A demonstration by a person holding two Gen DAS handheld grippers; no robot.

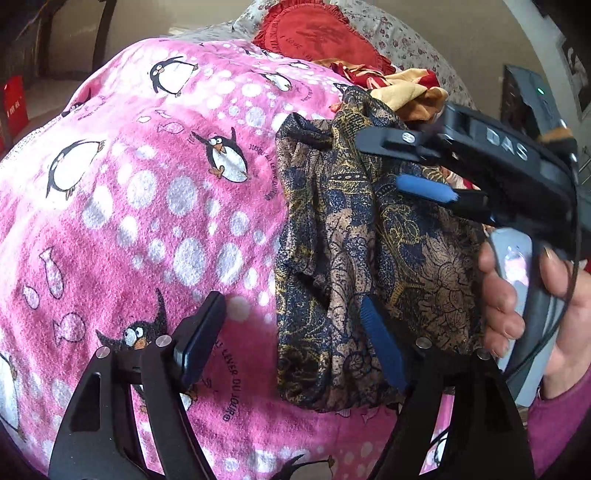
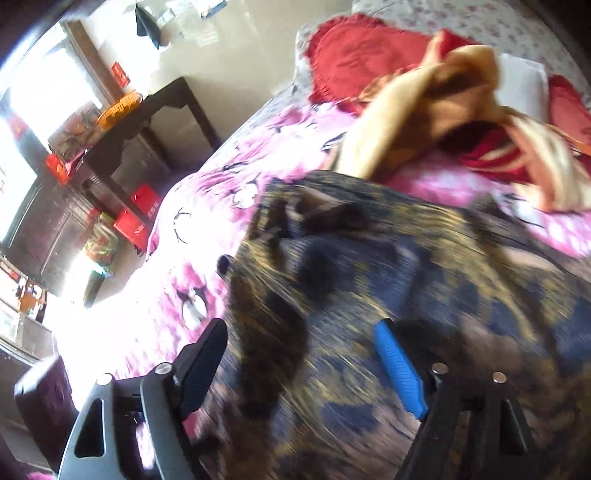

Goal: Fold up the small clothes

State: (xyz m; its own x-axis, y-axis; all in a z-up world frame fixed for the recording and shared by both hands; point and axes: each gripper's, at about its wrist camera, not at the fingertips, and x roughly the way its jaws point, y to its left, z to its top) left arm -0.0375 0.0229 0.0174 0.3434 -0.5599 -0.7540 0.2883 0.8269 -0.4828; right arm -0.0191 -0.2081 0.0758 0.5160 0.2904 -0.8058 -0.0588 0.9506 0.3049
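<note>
A dark blue and gold patterned garment (image 1: pixel 369 258) lies crumpled on a pink penguin blanket (image 1: pixel 147 203). My left gripper (image 1: pixel 291 332) is open just above the garment's near left edge, holding nothing. My right gripper (image 1: pixel 388 162) shows in the left wrist view, open over the garment's far right part, one blue pad (image 1: pixel 424 188) close to the cloth. In the right wrist view the right gripper (image 2: pixel 299 354) is open over the blurred garment (image 2: pixel 406 295); touching or apart cannot be told.
A yellow and red cloth pile (image 1: pixel 406 92) and a red cushion (image 1: pixel 317 33) lie at the far side of the bed. In the right wrist view the yellow and red pile (image 2: pixel 443 103) lies beyond the garment, and a dark side table (image 2: pixel 147 122) and red boxes (image 2: pixel 136 218) stand left of the bed.
</note>
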